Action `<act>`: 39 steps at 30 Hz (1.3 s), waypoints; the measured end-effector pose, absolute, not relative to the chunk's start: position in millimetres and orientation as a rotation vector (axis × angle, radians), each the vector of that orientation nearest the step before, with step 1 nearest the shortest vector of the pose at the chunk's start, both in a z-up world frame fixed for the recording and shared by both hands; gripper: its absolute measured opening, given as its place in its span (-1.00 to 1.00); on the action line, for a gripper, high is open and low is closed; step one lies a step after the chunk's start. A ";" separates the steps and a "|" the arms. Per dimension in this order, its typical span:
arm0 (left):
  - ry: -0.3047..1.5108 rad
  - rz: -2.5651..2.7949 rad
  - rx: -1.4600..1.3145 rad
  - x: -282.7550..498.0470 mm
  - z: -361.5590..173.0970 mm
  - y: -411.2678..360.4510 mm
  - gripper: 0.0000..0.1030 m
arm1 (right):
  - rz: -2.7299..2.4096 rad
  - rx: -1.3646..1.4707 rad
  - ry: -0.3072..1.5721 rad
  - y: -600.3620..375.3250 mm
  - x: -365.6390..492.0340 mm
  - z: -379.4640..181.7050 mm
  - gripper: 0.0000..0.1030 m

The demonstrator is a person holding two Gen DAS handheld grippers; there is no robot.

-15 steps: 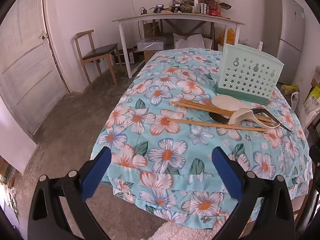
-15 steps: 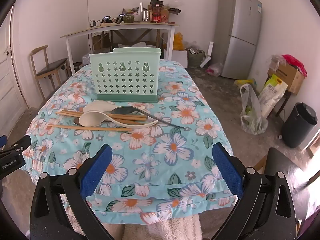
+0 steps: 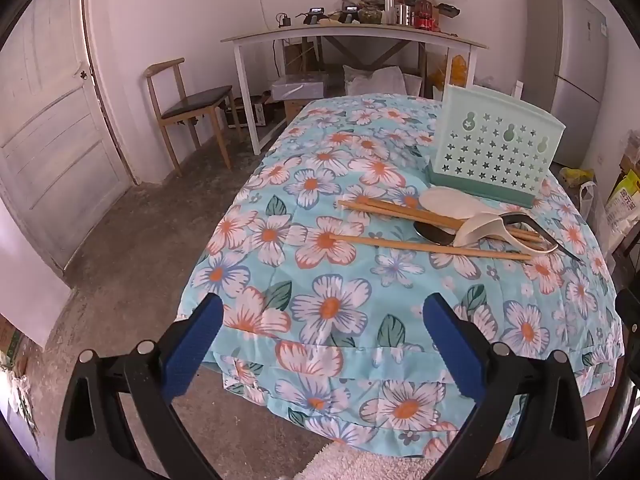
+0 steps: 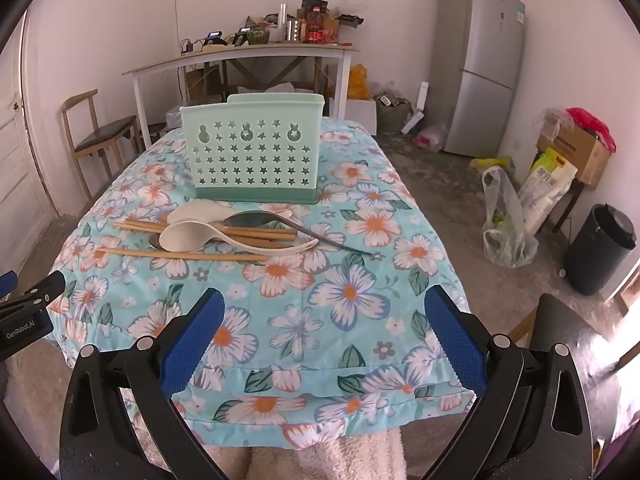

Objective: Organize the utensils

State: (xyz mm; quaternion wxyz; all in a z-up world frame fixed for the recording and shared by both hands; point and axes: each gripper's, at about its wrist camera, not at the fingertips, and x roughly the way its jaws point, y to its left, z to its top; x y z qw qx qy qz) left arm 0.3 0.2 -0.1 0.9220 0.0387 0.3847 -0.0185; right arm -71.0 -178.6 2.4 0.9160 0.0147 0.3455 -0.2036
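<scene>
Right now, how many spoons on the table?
3, piled with the chopsticks before the green holder: white spoon in front, white spoon behind it, metal spoon to their right. A dark bowl underneath may be a fourth.

You're in a lived-in home room: fridge (image 4: 478, 66) upper right, cluttered side table (image 4: 240, 56) top centre, wooden chair (image 4: 98, 136) left, floral tablecloth (image 4: 280, 280) centre

Left gripper (image 3: 322, 334) and right gripper (image 4: 324, 330) wide apart, tilted down.

Bare floral cloth (image 4: 304, 312) open toward twelve o'clock, utensil pile (image 4: 224, 236) blocking at eleven, mint holder (image 4: 252, 156) upright just behind it.
</scene>
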 end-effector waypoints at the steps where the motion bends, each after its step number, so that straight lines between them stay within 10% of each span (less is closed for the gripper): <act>1: 0.790 -0.038 0.080 0.4 -0.1 0.1 0.90 | -0.420 0.030 0.710 -178.3 -71.3 2.6 0.85; 39: 0.791 -0.038 0.080 -2.2 -0.9 -7.4 0.90 | -0.418 0.035 0.712 -178.4 -69.7 2.9 0.85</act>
